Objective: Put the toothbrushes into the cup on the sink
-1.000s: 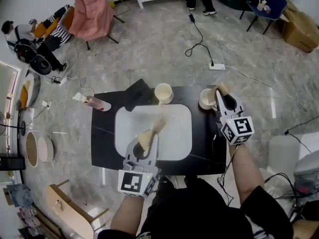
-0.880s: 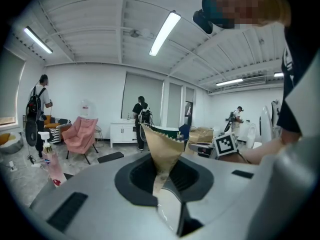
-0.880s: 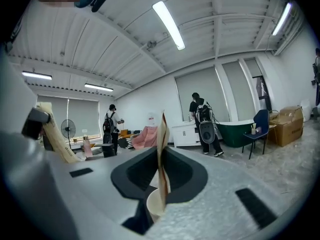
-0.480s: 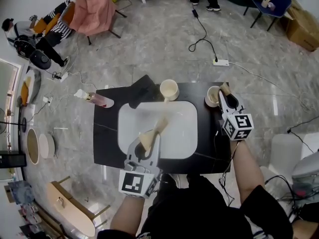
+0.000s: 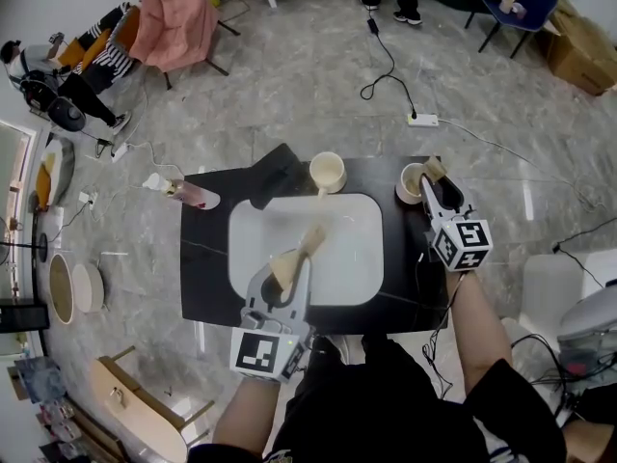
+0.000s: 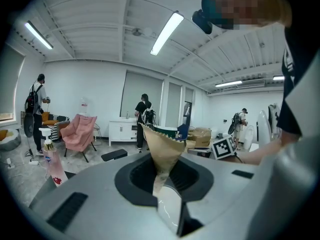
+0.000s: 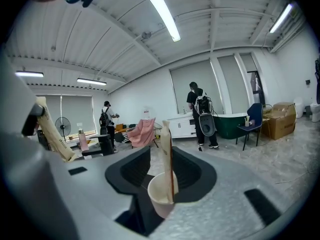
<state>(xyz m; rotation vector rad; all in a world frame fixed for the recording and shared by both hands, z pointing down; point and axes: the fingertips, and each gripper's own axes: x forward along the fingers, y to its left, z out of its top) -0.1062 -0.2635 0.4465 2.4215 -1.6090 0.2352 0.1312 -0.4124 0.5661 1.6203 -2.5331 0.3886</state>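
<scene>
On the black counter [image 5: 207, 278] around the white basin [image 5: 352, 254], a cream cup [image 5: 412, 183] stands at the back right. A paper-wrapped toothbrush [image 7: 167, 154] stands upright in this cup [image 7: 161, 196]. My right gripper [image 5: 432, 179] sits right at the cup, and its jaws are opening wide on either side of the brush without pressing it [image 7: 167, 176]. Over the basin's front, my left gripper [image 5: 286, 276] is shut on a second toothbrush in a brown paper wrapper [image 5: 294, 258], whose flared wrapper end [image 6: 161, 151] sticks up between the jaws [image 6: 165, 176].
A second cream cup [image 5: 328, 173] stands behind the basin, with a black cloth [image 5: 275, 177] to its left. A pink spray bottle [image 5: 183, 193] lies at the counter's back left corner. A power strip and cable [image 5: 421, 120] lie on the floor beyond. People stand far off.
The right gripper stays at the back right cup with the brush end by it. The left gripper and its wrapped brush have not moved. The head view shifted slightly.
</scene>
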